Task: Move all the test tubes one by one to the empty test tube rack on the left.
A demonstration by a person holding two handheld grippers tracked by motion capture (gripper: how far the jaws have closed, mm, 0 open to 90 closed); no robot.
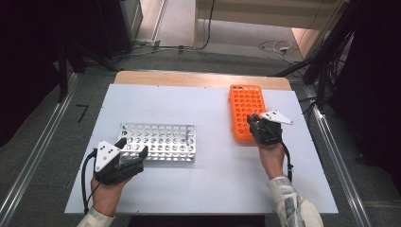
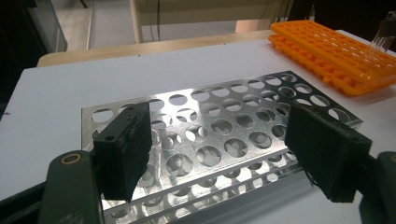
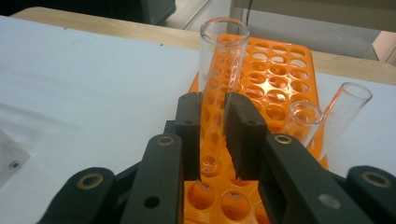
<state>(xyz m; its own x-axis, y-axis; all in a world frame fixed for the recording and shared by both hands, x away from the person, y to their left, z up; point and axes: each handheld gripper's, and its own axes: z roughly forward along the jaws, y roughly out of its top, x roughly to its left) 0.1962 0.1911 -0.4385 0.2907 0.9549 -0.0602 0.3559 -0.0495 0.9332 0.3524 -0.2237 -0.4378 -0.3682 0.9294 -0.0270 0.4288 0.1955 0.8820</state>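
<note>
The right gripper (image 3: 212, 135) has its jaws pinched narrow on a clear glass tube (image 3: 219, 70), holding it upright over the near end of the orange rack (image 1: 246, 111), which lies toward the far right corner of the white table (image 1: 208, 184). The tube's bottom seems to sit just at or above a hole, so the lift looks barely begun. The main risk, as I judge it, is that the smooth glass slips down through the pads, since they grip it low on its length and most of the tube stands free above them; a tilt of the hand could swing that top-heavy part and twist it out. Two more tubes (image 3: 303, 116) stand just beside the held one, one of them leaning, and a sideways move could knock them or drag them from their holes. Squeezing harder to stop a slip could crack the thin glass. The left gripper (image 2: 219, 154) rests at the near left edge of the metal rack (image 1: 158, 142) with its jaws wide around the rack's corner, holding nothing firmly that I can see; if that rack is not steadied, a tube pushed into it could shove it across the table.
</note>
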